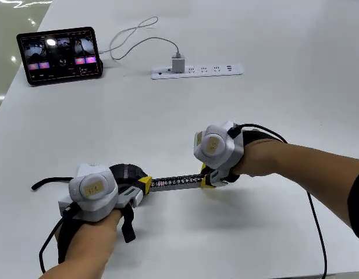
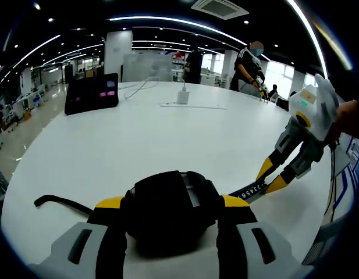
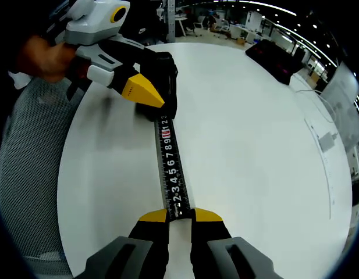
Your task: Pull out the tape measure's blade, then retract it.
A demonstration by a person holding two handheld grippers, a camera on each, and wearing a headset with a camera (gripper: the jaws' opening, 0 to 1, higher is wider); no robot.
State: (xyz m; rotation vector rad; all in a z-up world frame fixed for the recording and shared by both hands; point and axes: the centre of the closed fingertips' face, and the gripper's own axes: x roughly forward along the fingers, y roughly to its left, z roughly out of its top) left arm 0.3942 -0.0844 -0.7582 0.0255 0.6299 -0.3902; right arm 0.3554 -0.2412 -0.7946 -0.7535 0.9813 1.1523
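The left hand (image 1: 89,241) is reaching in from the near edge with the forearm pointing away from the person. It is carrying the left hand-held gripper (image 1: 141,187) low over the smooth white worktop (image 1: 266,99). The two yellow-tipped jaws of this gripper are clamping the black, round-cased tape measure (image 1: 128,173). The tape measure is resting on the worktop in front of the person, left of centre. In the left gripper view, one yellow tip is sitting on each side of the case.

The right hand (image 1: 258,157) is coming in from the right with the forearm stretching over the worktop. The wrist is bending so that the right hand-held gripper (image 1: 207,180) is pointing down and to the left. Its jaws are pinching the free end of the narrow, numbered blade (image 1: 176,183). The blade is lying flat and straight on the worktop between the case and this gripper. In the right gripper view, numerals up to 12 are showing on it.

Item count:
- Two hand-held grippers.
- One tape measure, with one blade partly drawn out.
- One black tablet (image 1: 60,54) with a lit screen, standing at the far left.
- One long white power strip (image 1: 208,71).
- One white charger block (image 1: 178,63), plugged into the strip.
- One thin white cable (image 1: 135,36), looping between the charger and the tablet.
- One black cable (image 1: 312,215), trailing from the right side.
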